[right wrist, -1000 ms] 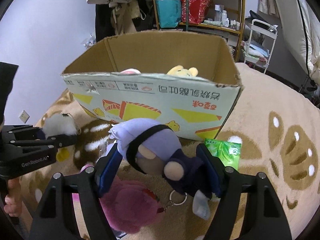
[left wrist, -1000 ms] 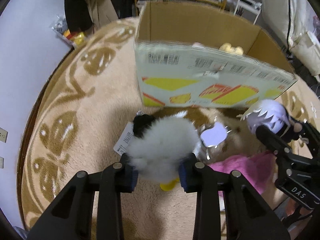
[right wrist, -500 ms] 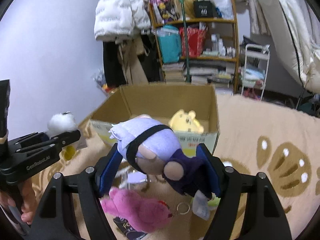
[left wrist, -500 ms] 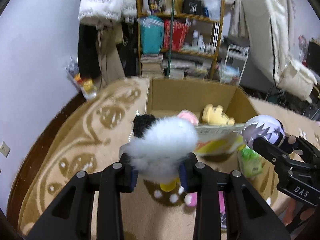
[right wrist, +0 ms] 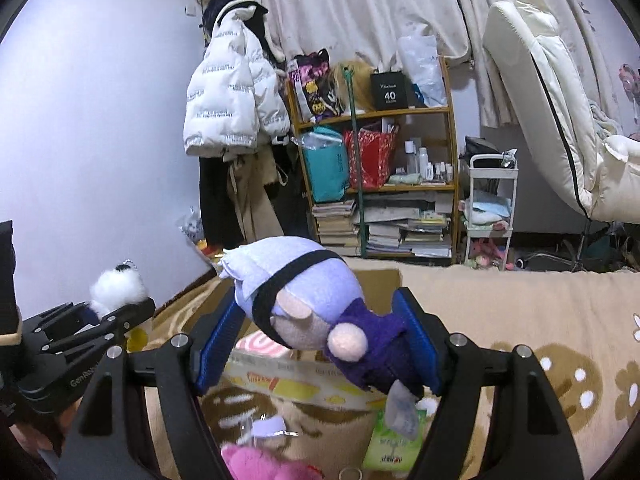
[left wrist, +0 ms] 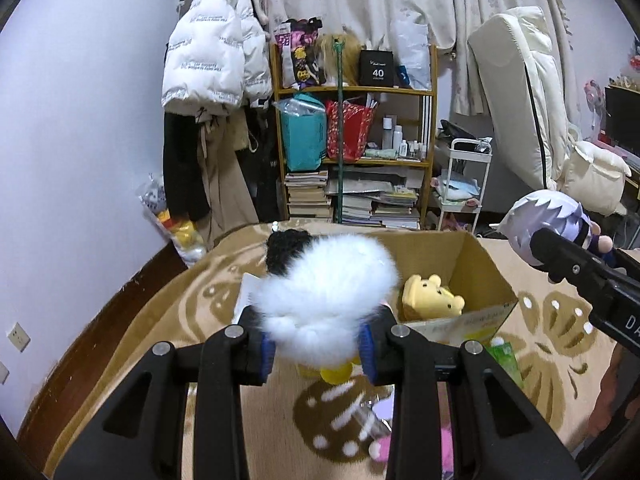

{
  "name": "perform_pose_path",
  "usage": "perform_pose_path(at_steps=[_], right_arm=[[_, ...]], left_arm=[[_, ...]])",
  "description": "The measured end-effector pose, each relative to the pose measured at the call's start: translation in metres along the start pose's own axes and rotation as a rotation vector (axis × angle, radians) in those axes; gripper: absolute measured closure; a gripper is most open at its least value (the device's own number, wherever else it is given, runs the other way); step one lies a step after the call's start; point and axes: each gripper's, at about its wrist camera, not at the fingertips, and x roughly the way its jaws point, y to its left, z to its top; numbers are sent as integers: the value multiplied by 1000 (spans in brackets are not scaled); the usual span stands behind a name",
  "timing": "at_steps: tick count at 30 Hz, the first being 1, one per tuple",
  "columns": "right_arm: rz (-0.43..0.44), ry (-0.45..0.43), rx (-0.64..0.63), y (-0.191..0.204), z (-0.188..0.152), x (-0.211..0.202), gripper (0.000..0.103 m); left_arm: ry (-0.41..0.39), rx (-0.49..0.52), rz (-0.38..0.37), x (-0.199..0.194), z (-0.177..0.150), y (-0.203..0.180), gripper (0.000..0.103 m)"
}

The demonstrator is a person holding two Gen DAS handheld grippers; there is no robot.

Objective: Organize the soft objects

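My left gripper (left wrist: 318, 350) is shut on a fluffy white plush (left wrist: 324, 300) with a black knitted top, held up in front of the open cardboard box (left wrist: 476, 264). A yellow bear plush (left wrist: 430, 298) lies inside the box. My right gripper (right wrist: 318, 354) is shut on a lilac-haired doll in dark purple clothes (right wrist: 308, 308), lifted above the box's near wall (right wrist: 304, 378). In the left wrist view that doll (left wrist: 544, 216) and the right gripper's arm show at the right edge. The right wrist view has the left gripper (right wrist: 116, 312) with its white plush (right wrist: 116, 288) at the left.
A pink plush (right wrist: 256, 464), a green packet (right wrist: 390, 440) and a clear wrapper (left wrist: 366, 420) lie on the beige patterned rug (left wrist: 168, 344) in front of the box. Behind stand a cluttered shelf (left wrist: 352, 152), hanging coats (left wrist: 212, 56), a white trolley (right wrist: 488, 208) and a cream mattress (right wrist: 552, 100).
Both grippers rose and tilted up with their plush toys still held. The box has dropped lower in both views, and its inside and the room behind now show.
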Motion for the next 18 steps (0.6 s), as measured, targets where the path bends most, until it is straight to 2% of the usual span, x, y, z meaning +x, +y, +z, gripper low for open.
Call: perform_pose_path(at_steps=[12,18], right_arm=[[2,-24,6,-13,28,31,24],[2,-14,4,-19,33,44,24]], left_arm=[[-28,49,-32,22,42,-9,71],[-5,49,-27,42,41,-11,70]])
